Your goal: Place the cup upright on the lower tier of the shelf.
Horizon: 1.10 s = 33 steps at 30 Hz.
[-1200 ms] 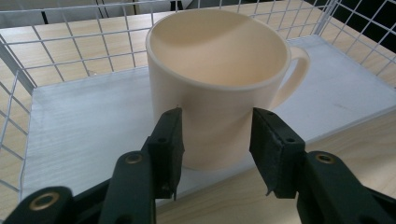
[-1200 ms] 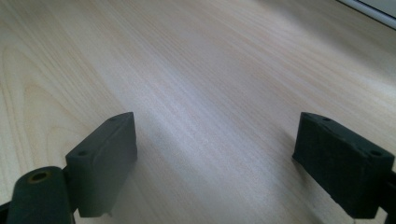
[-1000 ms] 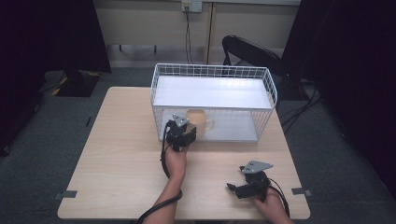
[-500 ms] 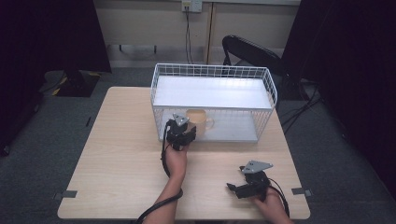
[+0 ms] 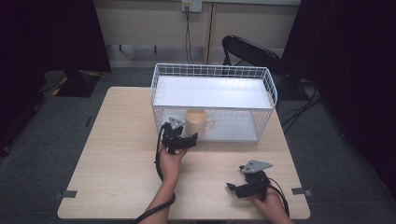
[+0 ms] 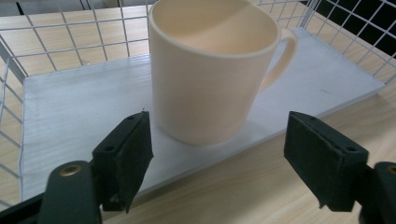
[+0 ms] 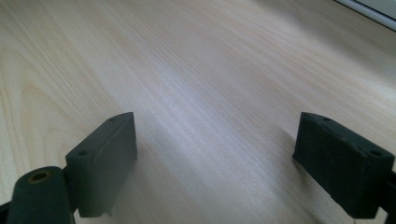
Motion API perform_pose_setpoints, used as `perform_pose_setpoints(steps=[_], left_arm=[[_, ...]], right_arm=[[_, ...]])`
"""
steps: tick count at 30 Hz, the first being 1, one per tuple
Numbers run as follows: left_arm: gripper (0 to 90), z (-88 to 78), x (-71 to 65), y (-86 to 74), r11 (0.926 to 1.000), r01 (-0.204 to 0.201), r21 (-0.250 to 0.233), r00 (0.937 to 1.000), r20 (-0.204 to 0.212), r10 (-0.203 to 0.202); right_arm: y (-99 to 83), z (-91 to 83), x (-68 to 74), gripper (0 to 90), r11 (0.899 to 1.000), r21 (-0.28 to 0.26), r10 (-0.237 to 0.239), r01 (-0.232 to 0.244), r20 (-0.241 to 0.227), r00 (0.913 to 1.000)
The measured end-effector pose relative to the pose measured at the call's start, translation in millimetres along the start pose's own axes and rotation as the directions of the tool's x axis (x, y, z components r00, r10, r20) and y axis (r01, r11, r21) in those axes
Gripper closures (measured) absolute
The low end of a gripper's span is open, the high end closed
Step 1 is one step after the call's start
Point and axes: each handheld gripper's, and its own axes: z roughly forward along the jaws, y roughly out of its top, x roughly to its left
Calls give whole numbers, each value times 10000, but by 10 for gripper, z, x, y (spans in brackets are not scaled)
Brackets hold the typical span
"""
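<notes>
With the cream ceramic mug (image 6: 210, 70) standing upright on the white wire rack's (image 5: 270, 88) lower shelf, the left tongs (image 6: 219, 154) have just opened off it, while the right tongs (image 7: 224, 158) rest open over the pale wooden counter (image 5: 116, 163); backing straight out seems next.

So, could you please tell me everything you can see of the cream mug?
The cream mug is a plain, glossy cup, seemingly ceramic, tapering slightly toward its base, with one loop handle. It stands upright and looks empty, on the lower white shelf of the wire rack, near that shelf's front edge. The left gripper, whose jaws have just been opening, stands open before it, pads clear of the mug.
</notes>
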Motion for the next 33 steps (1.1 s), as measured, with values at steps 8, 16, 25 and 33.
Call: perform_pose_setpoints(steps=[8,16,25,33], left_arm=[[218,-76,22,-87,9997,-118,218,9997,229,113],[159,-139,55,-124,9979,-438,484,9941,1008,388],[152,-263,107,-133,9957,-754,546,9909,1160,686],[151,-395,224,-149,9956,-795,496,9901,1195,731]], right_arm=[[0,1,-1,125,10000,-4,-9,9,0,10000],[5,5,-5,125,10000,3,-6,6,-6,10000],[4,5,-4,125,10000,2,-11,11,-2,10000],[4,5,-4,125,10000,2,-9,9,-1,10000]])
